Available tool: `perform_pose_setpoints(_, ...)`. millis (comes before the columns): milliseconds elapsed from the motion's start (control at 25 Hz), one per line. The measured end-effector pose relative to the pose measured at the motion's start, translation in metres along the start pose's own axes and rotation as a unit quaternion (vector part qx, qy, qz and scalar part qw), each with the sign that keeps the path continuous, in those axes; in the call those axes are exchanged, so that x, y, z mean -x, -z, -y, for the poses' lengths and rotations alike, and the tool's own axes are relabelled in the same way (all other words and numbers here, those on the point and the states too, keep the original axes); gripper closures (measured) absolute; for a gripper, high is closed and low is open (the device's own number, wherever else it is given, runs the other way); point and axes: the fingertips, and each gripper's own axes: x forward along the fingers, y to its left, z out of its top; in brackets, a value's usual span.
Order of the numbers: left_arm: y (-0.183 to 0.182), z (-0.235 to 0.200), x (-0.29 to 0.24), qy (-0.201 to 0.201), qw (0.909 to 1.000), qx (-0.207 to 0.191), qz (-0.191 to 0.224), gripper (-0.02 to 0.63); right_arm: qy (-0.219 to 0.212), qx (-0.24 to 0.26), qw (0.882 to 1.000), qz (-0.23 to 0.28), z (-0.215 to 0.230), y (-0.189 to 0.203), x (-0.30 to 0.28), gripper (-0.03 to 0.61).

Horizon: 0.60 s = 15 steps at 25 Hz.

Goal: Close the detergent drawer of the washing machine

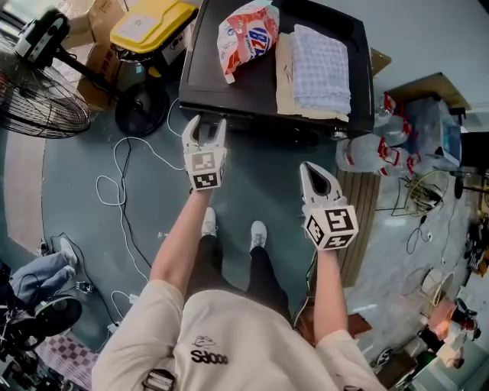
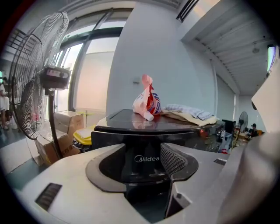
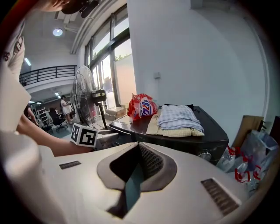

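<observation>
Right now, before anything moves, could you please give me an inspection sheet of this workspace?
Surface: washing machine top, dark and glossy.
Job's things: front panel marked Midea, seen between the left jaws; open or closed cannot be told.
Clutter: detergent bag and folded cloths on the top.
Grippers: left gripper open at the machine's front; right gripper shut, empty.
Cables: white cable looped on the floor.
Surroundings: fan, yellow bin, plastic bags.

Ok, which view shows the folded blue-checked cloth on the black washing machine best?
The head view: the folded blue-checked cloth lies fully visible from above on the black washing machine. The right gripper view shows it side-on; the left gripper view shows only a low far edge.
</observation>
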Motion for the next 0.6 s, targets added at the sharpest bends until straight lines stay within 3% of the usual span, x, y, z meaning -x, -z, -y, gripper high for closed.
perform_pose_setpoints(600, -0.004, -0.002, -0.019, 0.002, 1.0000, 0.003, 0.001, 0.347, 0.018, -0.025, 0.999, -0.017, -0.002, 0.021, -0.009, 0.572)
